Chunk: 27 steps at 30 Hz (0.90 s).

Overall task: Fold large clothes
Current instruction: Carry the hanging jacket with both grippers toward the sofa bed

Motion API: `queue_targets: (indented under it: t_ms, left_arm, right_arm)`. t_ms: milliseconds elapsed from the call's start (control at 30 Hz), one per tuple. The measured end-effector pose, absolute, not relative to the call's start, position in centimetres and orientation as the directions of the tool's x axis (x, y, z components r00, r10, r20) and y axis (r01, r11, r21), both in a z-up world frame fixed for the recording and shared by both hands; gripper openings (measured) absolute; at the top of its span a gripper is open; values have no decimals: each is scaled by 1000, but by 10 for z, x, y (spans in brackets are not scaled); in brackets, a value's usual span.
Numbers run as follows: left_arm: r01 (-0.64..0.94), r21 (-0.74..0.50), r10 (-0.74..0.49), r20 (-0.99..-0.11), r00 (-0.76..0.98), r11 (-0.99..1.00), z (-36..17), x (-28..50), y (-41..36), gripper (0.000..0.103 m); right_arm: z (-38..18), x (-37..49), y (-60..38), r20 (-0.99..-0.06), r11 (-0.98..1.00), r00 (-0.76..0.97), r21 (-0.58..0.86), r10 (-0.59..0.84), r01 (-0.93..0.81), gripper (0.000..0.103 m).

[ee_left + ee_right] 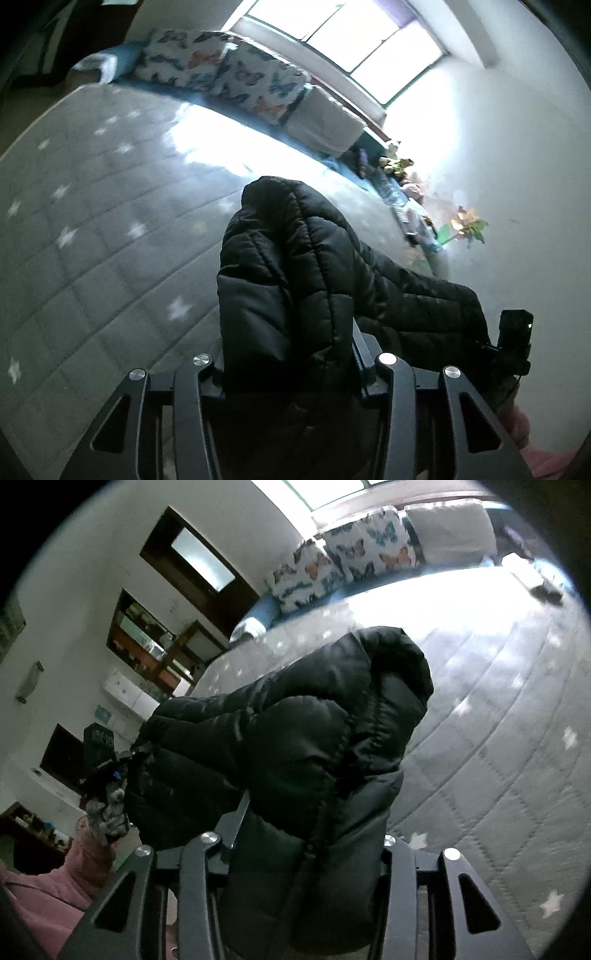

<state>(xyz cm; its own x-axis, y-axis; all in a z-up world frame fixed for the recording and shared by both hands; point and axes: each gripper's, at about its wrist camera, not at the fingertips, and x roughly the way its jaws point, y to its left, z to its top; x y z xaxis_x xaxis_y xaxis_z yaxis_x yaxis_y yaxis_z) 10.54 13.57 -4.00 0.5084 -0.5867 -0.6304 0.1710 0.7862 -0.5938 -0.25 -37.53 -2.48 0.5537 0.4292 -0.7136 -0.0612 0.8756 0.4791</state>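
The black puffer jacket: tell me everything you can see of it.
The black puffer jacket is a shiny, quilted garment with stitched padded channels that looks like slick synthetic shell over filling. It is bunched and draped, not flat, held up over the grey star-patterned quilt on the bed. The left gripper pinches one thick bunch of it and the right gripper another, the jacket spanning between them. A ribbed, rounded edge, perhaps collar or hood, crowns the fold in the right wrist view. No zip or label is clear.
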Motion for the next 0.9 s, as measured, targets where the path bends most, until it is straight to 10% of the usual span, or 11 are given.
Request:
queue_targets:
  t_ms: [600, 900]
  left_arm:
    - [417, -601, -731, -539, 418, 682, 76, 304, -124, 46]
    - [420, -553, -690, -640, 339, 720, 35, 377, -239, 47]
  right_arm:
    - [66, 18, -513, -639, 961, 765, 254, 86, 104, 46]
    - [-1, 44, -592, -724, 906, 690, 286, -10, 313, 48]
